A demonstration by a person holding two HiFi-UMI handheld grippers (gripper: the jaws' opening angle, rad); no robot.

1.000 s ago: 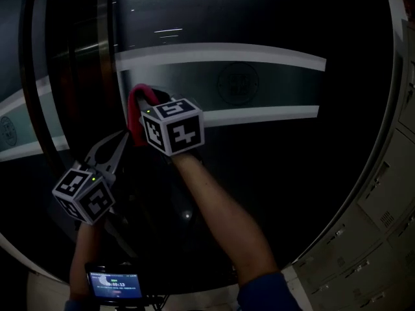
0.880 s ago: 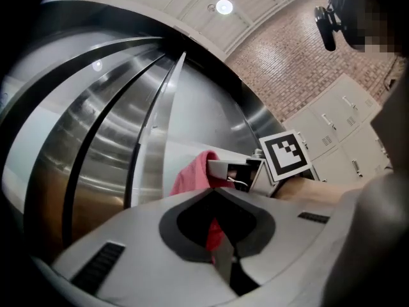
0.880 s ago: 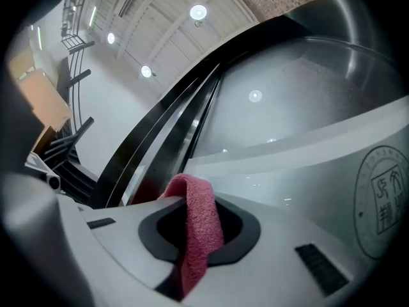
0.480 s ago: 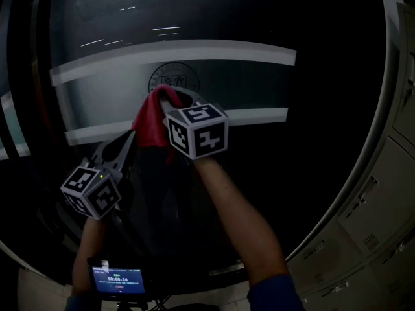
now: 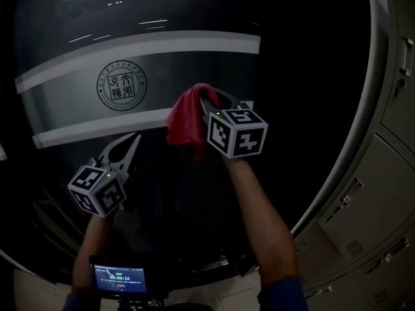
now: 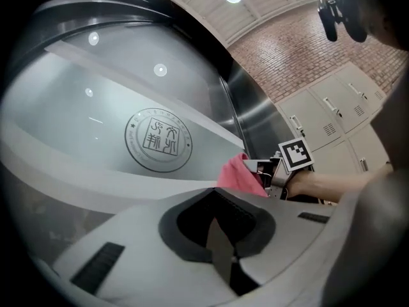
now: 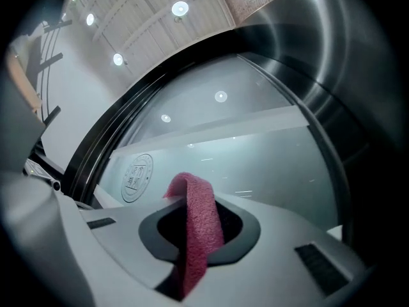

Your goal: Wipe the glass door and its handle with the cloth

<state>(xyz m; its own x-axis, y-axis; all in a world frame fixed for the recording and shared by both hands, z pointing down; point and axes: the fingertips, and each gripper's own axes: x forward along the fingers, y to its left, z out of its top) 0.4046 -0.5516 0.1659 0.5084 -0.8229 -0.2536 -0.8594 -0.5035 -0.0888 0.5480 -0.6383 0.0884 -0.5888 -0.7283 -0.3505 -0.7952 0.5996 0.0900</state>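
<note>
Left gripper (image 5: 134,138), nearest and low, jaws pressed together on nothing; right gripper (image 5: 214,103), raised beyond it, pinching red cloth (image 5: 187,118) at glass door (image 5: 298,70), right of round seal (image 5: 122,86) on frosted band (image 5: 194,63).

cloth (image 5: 185,118) before glass door (image 5: 292,76), round seal (image 5: 122,86) left of cloth, lockers (image 5: 382,206) right

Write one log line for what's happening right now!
right hand-held gripper: shut on red cloth | left hand-held gripper: shut, empty | red cloth: at frosted band on glass door, right of round seal
</note>
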